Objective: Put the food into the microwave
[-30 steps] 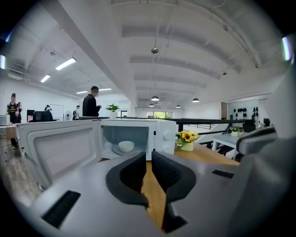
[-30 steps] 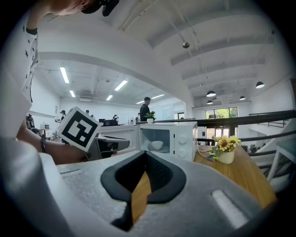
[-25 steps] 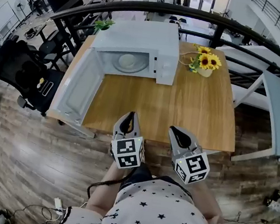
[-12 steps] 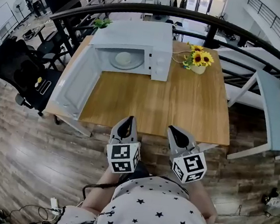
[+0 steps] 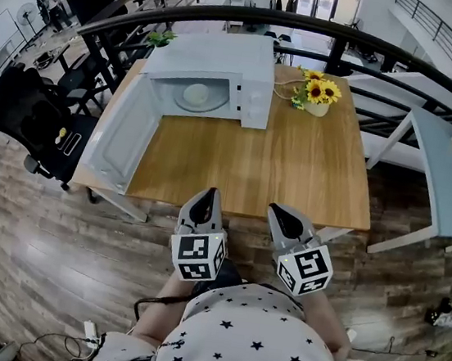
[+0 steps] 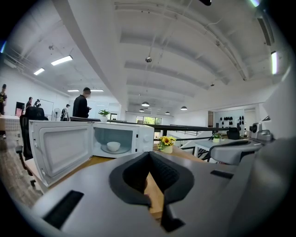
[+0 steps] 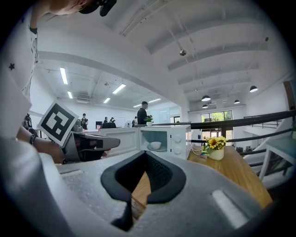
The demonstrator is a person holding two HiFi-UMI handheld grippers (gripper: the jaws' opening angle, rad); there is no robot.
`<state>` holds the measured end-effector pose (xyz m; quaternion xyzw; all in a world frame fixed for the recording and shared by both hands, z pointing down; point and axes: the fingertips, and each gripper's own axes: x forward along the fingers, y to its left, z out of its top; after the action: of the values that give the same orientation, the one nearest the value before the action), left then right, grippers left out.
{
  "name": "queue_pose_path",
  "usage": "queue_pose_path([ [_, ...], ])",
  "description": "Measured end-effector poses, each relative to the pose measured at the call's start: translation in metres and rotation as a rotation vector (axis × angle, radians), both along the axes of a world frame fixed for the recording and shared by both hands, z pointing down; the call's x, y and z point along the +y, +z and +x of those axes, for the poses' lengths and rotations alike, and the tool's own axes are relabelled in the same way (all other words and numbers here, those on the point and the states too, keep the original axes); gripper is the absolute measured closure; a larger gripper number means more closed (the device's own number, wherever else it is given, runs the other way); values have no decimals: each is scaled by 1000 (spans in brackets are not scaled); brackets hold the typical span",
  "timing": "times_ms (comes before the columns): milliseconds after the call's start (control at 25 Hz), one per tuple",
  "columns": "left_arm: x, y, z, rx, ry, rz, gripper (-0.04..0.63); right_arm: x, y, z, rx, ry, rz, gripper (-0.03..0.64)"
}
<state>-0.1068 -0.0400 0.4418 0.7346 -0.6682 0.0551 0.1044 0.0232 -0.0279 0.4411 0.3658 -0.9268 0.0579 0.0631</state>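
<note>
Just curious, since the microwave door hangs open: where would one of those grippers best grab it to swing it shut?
Probably the free edge of the door, farthest from its hinge, coming from the left side of the table. It stands swung wide from the microwave, a thin upright panel, so jaws could pinch that edge.

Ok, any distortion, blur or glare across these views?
Head view: fisheye bows the railing, table sharp, no glare. Left gripper view: black round vignette, left gripper soft up close, microwave crisp. Right gripper view: same vignette, ceiling lights bright but not blown out.
</note>
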Motion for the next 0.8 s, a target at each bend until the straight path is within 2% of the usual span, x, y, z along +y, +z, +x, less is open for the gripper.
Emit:
queue_pose_path([
  [800,-3,0,-9,-2,9,-11,592,-4,-1,-11,5,2,3,611],
])
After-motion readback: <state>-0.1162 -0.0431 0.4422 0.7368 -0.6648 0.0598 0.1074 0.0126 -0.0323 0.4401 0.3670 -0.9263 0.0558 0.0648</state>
